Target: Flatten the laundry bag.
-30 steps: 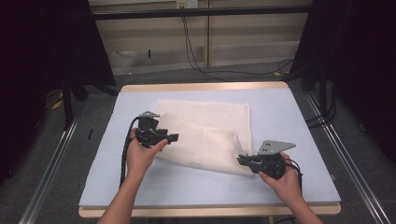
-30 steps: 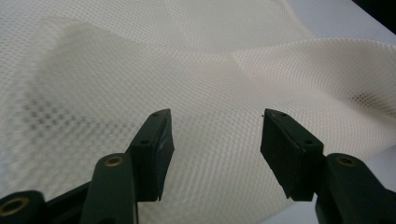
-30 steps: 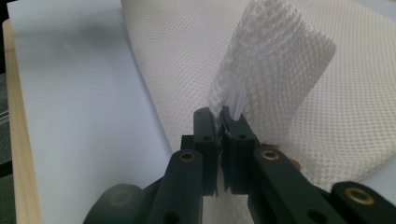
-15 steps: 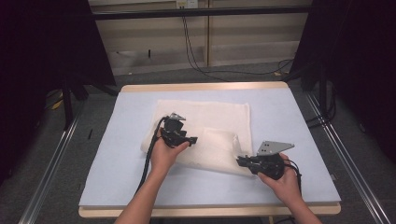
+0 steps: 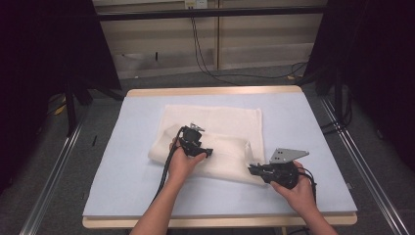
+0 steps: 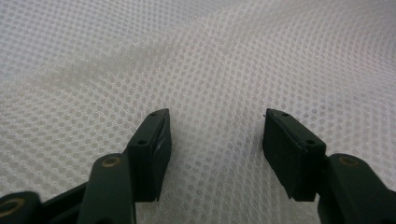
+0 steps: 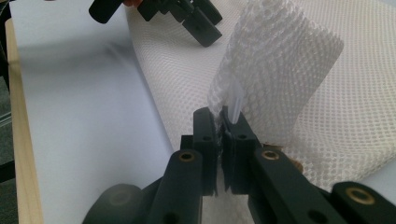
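We see the table (image 5: 122, 196) evenly lit from above, the room around it dark. In the left gripper view the mesh (image 6: 196, 60) sharpens mid-frame; near jaws blur, perhaps from closeness.

Table (image 5: 205, 91): wooden top, pale edge showing along the far and near sides. Covering: light blue mat (image 5: 122, 161), spread almost edge to edge. On the mat: one white mesh cloth (image 5: 220, 120), partly folded, lay from the centre toward the far edge, its near-right corner raised.
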`<state>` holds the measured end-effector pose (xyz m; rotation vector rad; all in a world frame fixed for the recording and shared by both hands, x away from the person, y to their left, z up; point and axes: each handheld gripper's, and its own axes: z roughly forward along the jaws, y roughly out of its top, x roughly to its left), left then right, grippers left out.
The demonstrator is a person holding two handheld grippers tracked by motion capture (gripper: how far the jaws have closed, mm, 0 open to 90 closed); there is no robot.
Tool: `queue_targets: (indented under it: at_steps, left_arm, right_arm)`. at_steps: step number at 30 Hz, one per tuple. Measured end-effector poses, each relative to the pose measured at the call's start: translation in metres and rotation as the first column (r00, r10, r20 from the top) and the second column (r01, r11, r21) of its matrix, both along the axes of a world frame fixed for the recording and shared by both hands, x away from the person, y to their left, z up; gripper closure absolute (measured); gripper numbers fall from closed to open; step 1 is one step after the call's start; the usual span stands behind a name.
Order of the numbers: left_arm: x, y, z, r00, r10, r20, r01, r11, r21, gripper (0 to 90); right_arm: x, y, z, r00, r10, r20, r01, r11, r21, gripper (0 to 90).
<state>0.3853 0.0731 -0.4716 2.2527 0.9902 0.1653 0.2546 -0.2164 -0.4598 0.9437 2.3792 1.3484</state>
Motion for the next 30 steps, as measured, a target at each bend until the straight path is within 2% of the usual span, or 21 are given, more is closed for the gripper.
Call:
queue_targets:
  at_steps: [2, 3, 4, 6, 7, 8, 10, 11, 14, 17, 19, 20, 21, 23, 27, 29, 30]
  left_arm:
    - [-0.002, -0.003, 0.0, 0.9999, -0.003, 0.016, 0.003, 0.9999, 0.016, 45.8]
    - [-0.002, -0.004, 0.002, 1.0, -0.003, 0.008, 0.002, 0.9991, 0.042, 47.3]
    - [-0.002, -0.006, 0.003, 1.0, 0.002, -0.002, -0.002, 0.9992, 0.041, 53.3]
    - [-0.003, -0.01, 0.004, 1.0, -0.001, -0.009, 0.002, 0.9977, 0.068, 56.2]
    - [-0.003, -0.011, 0.005, 0.9998, 0.012, -0.018, -0.011, 0.9985, 0.054, 58.2]
    - [-0.003, -0.011, 0.006, 0.9989, 0.021, -0.041, -0.02, 0.9989, 0.044, 68.5]
    - [-0.004, -0.012, 0.006, 0.9989, 0.015, -0.045, -0.014, 0.9992, 0.039, 71.7]
    - [-0.003, -0.011, 0.007, 0.9979, 0.012, -0.063, -0.009, 0.9992, 0.04, 77.9]
    - [-0.005, -0.01, 0.01, 0.9973, 0.021, -0.07, -0.019, 0.9993, 0.034, 82.5]
    - [-0.007, -0.007, 0.014, 0.9979, 0.007, -0.064, -0.007, 1.0, 0.005, 84.3]
    - [-0.009, -0.001, 0.018, 0.9981, 0.005, -0.061, -0.007, 0.9994, -0.033, 84.4]
    - [-0.009, -0.001, 0.018, 0.9981, 0.005, -0.061, -0.007, 0.9994, -0.033, 84.5]
    - [-0.014, 0.004, 0.023, 0.9994, 0.01, -0.032, -0.012, 0.9981, -0.06, 84.4]
    - [-0.016, 0.008, 0.028, 0.9996, 0.006, -0.029, -0.008, 0.9963, -0.085, 84.5]
    - [-0.022, 0.019, 0.033, 1.0, -0.002, -0.003, 0.002, 0.9929, -0.119, 84.4]
    - [-0.024, 0.024, 0.035, 0.9997, -0.023, 0.003, 0.023, 0.9918, -0.126, 84.5]
    - [-0.026, 0.024, 0.035, 0.9999, -0.015, 0.007, 0.015, 0.9899, -0.141, 84.5]
  right_arm:
    - [0.0, 0.0, 0.0, 1.0, -0.003, 0.002, 0.003, 1.0, -0.001, 84.8]
    - [0.001, -0.001, 0.0, 1.0, -0.005, -0.001, 0.005, 1.0, 0.002, 84.8]
    - [0.001, -0.001, 0.0, 1.0, -0.003, -0.003, 0.003, 1.0, 0.006, 84.8]
    - [0.001, -0.002, 0.001, 1.0, -0.008, -0.003, 0.008, 1.0, 0.005, 84.8]
    - [0.002, -0.003, 0.001, 1.0, -0.009, -0.003, 0.009, 1.0, 0.006, 84.7]
    - [0.002, -0.003, 0.001, 0.9999, -0.014, -0.005, 0.014, 1.0, 0.008, 84.7]
    - [0.002, -0.004, 0.002, 0.9998, -0.021, -0.003, 0.021, 1.0, 0.011, 84.5]
    - [0.002, -0.005, 0.002, 0.9997, -0.025, -0.003, 0.025, 1.0, 0.011, 84.3]
    - [0.003, -0.006, 0.002, 0.9993, -0.037, -0.008, 0.037, 0.999, 0.016, 83.9]
    - [0.004, -0.007, 0.003, 0.9989, -0.046, -0.01, 0.046, 0.999, 0.014, 81.9]
    - [0.005, -0.008, 0.002, 0.9982, -0.058, -0.018, 0.058, 0.998, 0.014, 79.2]
    - [0.005, -0.008, 0.002, 0.9982, -0.058, -0.018, 0.058, 0.998, 0.014, 79.2]
    - [0.006, -0.009, 0.002, 0.9961, -0.082, -0.032, 0.082, 0.997, 0.004, 74.6]
    - [0.008, -0.011, 0.002, 0.9929, -0.111, -0.043, 0.11, 0.994, -0.029, 68.3]
    - [0.011, -0.019, 0.003, 0.9825, -0.179, -0.053, 0.176, 0.983, -0.055, 55.1]
    - [0.012, -0.025, 0.004, 0.9777, -0.203, -0.055, 0.2, 0.979, -0.048, 49.2]
    - [0.013, -0.027, 0.005, 0.9741, -0.216, -0.066, 0.213, 0.976, -0.047, 45.3]
